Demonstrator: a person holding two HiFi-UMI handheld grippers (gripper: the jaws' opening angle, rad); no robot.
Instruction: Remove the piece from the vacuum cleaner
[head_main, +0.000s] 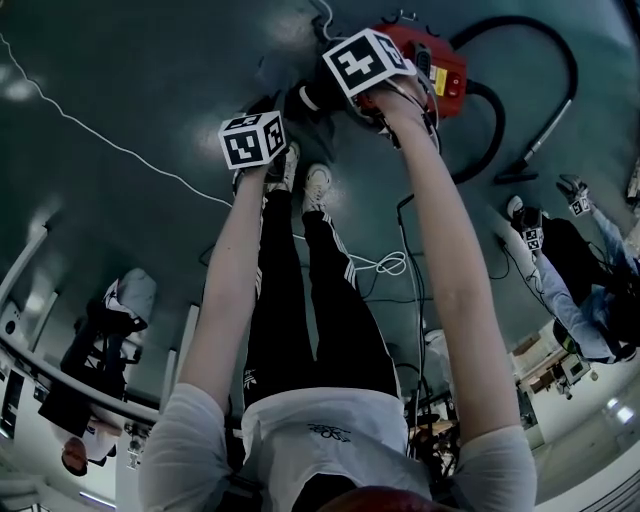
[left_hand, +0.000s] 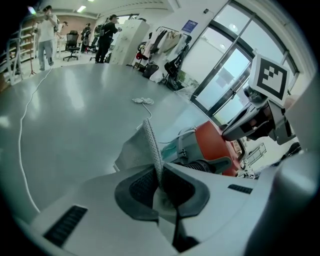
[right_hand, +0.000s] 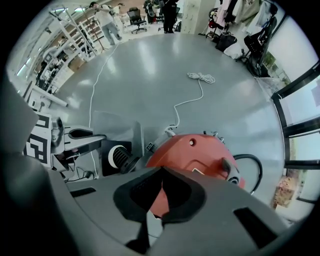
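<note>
Left hand-held gripper (left_hand: 159, 172): clenched on the thin perforated edge of the grey piece (left_hand: 151, 142). The edge stands upright between the pads, and the rest of the sheet hangs off to the left, just above the floor (left_hand: 75, 115).

Right hand-held gripper (right_hand: 160, 182): closed against the red shell of the vacuum cleaner (right_hand: 200, 155). Red shows between its pads, so it seems to grip the shell's near rim.

Position of the piece: held up just beside the cleaner's left side, apart from the red shell. From the right gripper view it reads as a flat grey sheet with a black collar (right_hand: 114, 157) carrying a white ring at its lower end.

Head view: both arms stretch down over the person's shoes, the right one at the cleaner.

Beyond: the black hose (head_main: 560, 50) loops from the cleaner across the floor. A coiled white cord (right_hand: 201, 77) lies further out. People (left_hand: 46, 30) stand at the far end of the room.
</note>
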